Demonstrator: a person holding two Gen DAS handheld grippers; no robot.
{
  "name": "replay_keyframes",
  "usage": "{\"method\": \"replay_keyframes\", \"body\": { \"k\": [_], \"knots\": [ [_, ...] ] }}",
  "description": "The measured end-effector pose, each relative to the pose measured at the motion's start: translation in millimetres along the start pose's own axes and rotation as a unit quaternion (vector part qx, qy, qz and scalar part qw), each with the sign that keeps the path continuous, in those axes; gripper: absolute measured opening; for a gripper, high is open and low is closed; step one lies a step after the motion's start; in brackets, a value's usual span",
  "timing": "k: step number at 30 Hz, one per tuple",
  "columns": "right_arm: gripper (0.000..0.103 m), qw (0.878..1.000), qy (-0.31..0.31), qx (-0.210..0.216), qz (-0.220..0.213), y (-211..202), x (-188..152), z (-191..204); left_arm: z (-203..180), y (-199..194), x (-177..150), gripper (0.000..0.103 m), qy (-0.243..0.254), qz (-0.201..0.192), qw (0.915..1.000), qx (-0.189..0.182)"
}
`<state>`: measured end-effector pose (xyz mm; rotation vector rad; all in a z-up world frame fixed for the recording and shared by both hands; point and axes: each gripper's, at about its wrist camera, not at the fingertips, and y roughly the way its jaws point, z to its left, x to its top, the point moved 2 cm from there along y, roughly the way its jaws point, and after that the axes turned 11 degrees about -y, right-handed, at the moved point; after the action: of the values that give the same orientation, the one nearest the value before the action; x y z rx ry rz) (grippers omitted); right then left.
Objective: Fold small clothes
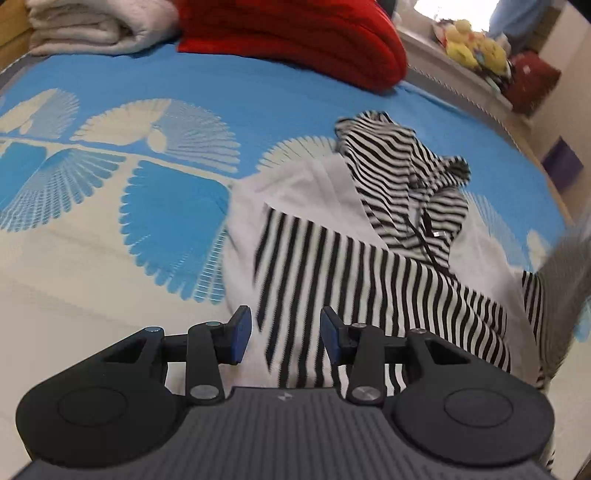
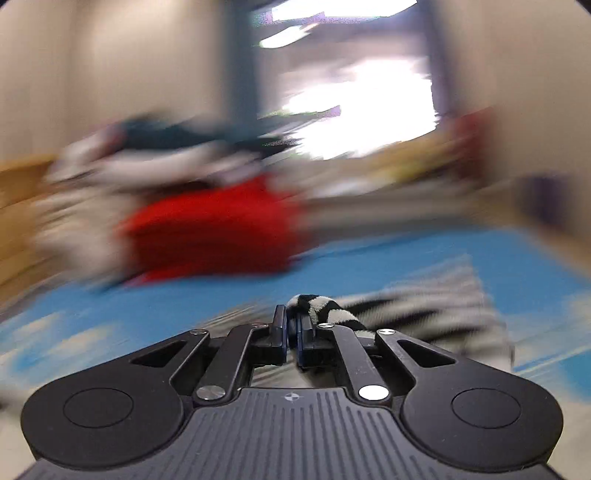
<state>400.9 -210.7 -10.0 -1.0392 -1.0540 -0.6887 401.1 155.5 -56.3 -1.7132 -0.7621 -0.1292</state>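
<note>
A small black-and-white striped hooded garment (image 1: 369, 254) with white lining lies crumpled on the blue-and-cream patterned bed cover (image 1: 147, 110). My left gripper (image 1: 286, 338) is open and empty, its blue pads just above the garment's near edge. My right gripper (image 2: 293, 328) is shut on a fold of the striped garment (image 2: 325, 308), which trails off to the right. The right wrist view is heavily motion-blurred. A blurred grey shape at the right edge of the left wrist view (image 1: 565, 280) may be the right gripper.
A red folded cloth (image 1: 295, 40) and a folded white blanket (image 1: 92, 29) lie at the far end of the bed. A sill with yellow plush toys (image 1: 472, 44) runs along the right side. The red cloth (image 2: 214, 229) also shows blurred in the right wrist view.
</note>
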Motion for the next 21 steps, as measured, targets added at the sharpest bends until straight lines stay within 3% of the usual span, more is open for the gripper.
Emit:
{"method": "replay_keyframes", "body": {
  "k": [1,2,4,6,8,9,14,16,19,21],
  "knots": [
    [0.013,0.996,0.0,0.072,0.044,9.5,-7.5,30.1,3.4,-2.6,2.0,0.045,-0.007,-0.001,1.0,-0.003],
    [0.017,0.99,0.0,0.118,0.082,16.4,-15.5,50.7,5.9,-4.7,3.5,0.045,-0.012,-0.002,0.9999,-0.005],
    [0.022,0.975,0.001,0.157,0.155,22.7,-31.4,81.5,9.5,-8.5,5.0,0.045,-0.02,-0.004,0.9997,-0.01],
    [0.024,0.971,0.001,0.139,0.196,20.4,-34.7,89.5,11.1,-9.9,5.3,0.045,-0.022,-0.005,0.9997,-0.011],
    [0.039,0.973,0.042,0.095,0.208,13.8,-30.9,79.2,11.6,-8.9,4.4,0.045,-0.024,-0.003,0.9996,-0.012],
    [0.042,0.972,0.063,0.08,0.212,11.6,-29.2,72.8,11.3,-7.4,3.3,0.045,-0.027,-0.001,0.9996,-0.013],
    [0.051,0.973,0.131,-0.014,0.188,7.6,-46.6,32.4,-3.8,6.3,-11.8,0.045,-0.019,0.022,0.9992,-0.029],
    [0.052,0.957,0.173,-0.054,0.224,18.1,-66.5,19.5,-20.0,9.7,-21.8,0.045,0.002,0.025,0.9987,-0.044],
    [0.052,0.928,0.261,-0.067,0.256,28.1,-84.2,-10.2,-55.2,14.7,-40.3,0.045,0.048,0.029,0.9955,-0.077],
    [0.051,0.926,0.265,-0.065,0.261,30.8,-84.3,-19.1,-75.9,19.6,-52.4,0.045,0.068,0.03,0.993,-0.092]
  ]
}}
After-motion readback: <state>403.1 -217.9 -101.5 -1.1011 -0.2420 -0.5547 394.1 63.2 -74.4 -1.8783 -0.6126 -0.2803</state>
